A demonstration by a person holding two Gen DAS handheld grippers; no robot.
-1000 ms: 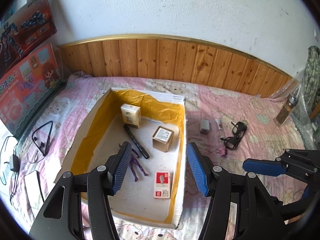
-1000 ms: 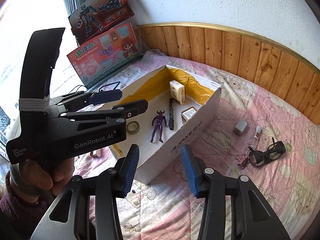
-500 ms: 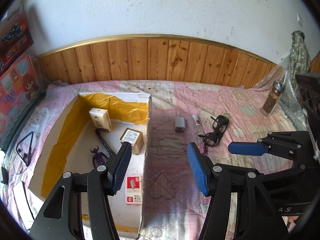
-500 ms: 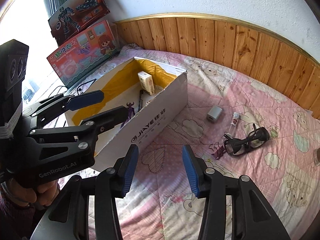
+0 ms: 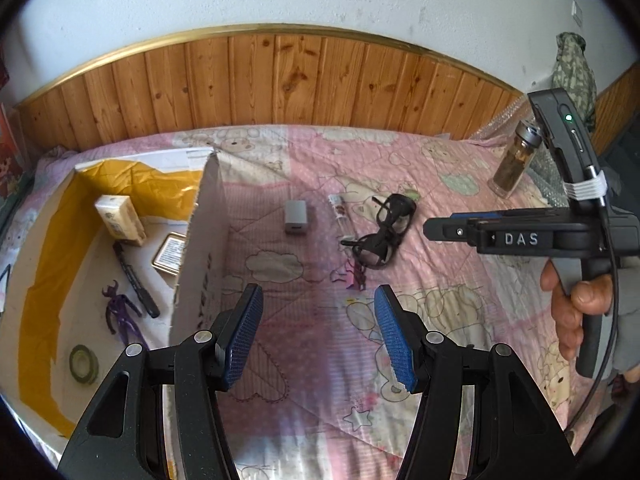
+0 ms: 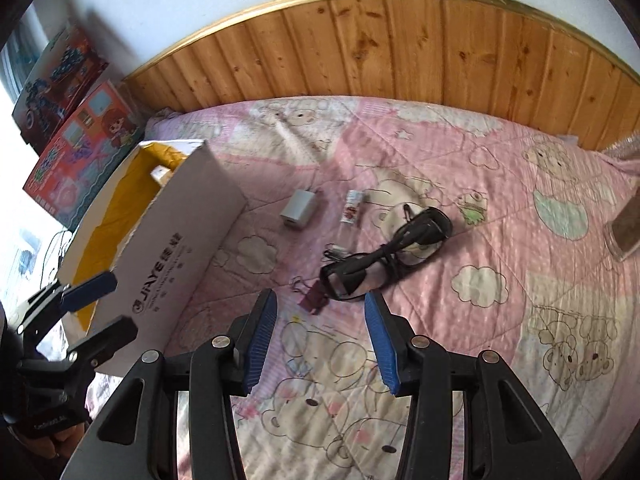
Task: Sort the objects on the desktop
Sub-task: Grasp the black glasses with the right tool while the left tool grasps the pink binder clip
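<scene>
On a pink quilt lie black glasses [image 6: 390, 254], a purple binder clip [image 6: 314, 300], a small white tube [image 6: 353, 208] and a grey charger block [image 6: 298, 210]. My right gripper [image 6: 318, 342] hovers open just short of the clip and glasses, nothing between its blue pads. My left gripper [image 5: 318, 336] is open and empty above the quilt, beside the cardboard box [image 5: 204, 240]. Inside the box lie a tissue pack [image 5: 120, 220], a tin [image 5: 170, 252], a black pen [image 5: 134, 280], a purple figure [image 5: 120, 314] and a tape roll [image 5: 83, 362].
A glass jar [image 5: 516, 160] stands at the quilt's far right. Toy boxes [image 6: 80, 148] lean against the wall left of the cardboard box. Wooden panelling [image 5: 280, 84] runs along the back. A hand [image 5: 576, 312] holds the right gripper's handle in the left wrist view.
Both grippers have swung right, away from over the box, and come lower over the quilt. The glasses and clip now lie straight ahead of the right gripper. Jaws stay open.
</scene>
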